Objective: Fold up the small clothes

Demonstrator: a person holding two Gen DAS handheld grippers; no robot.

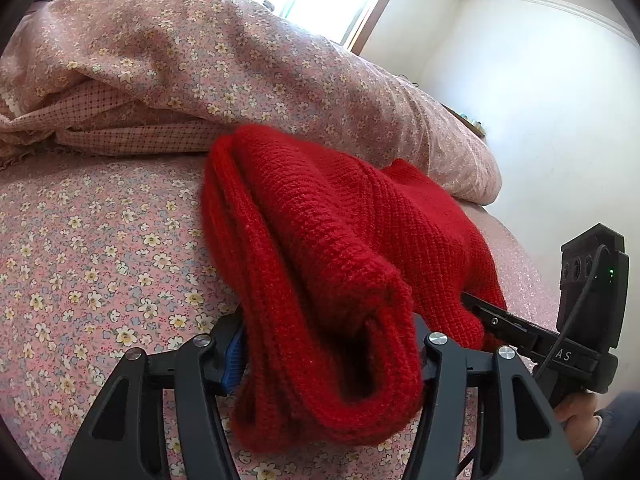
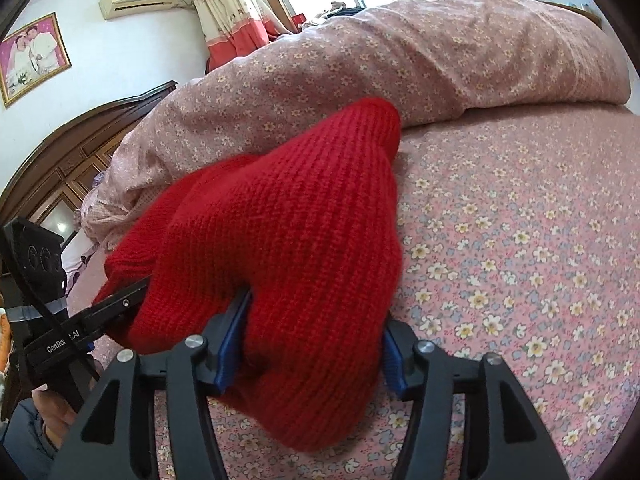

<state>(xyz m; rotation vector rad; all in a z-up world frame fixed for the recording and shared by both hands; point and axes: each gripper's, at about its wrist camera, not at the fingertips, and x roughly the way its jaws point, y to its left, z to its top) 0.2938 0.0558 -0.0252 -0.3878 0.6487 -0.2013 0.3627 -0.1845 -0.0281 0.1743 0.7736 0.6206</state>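
Observation:
A red knit garment lies folded in a thick bundle on the flowered bed sheet. Its near left end fills the gap of my left gripper, and both fingers press into the wool. In the right wrist view the other end of the garment bulges between the blue pads of my right gripper, which are closed against it. Each gripper shows in the other's view: the right gripper at the knit's right edge, the left gripper at its left edge. The fingertips are buried in the knit.
A rolled pink flowered quilt lies just behind the garment, along the far side of the bed. A dark wooden headboard stands at the left, with a window and curtains beyond. A person's hand holds the right gripper's handle.

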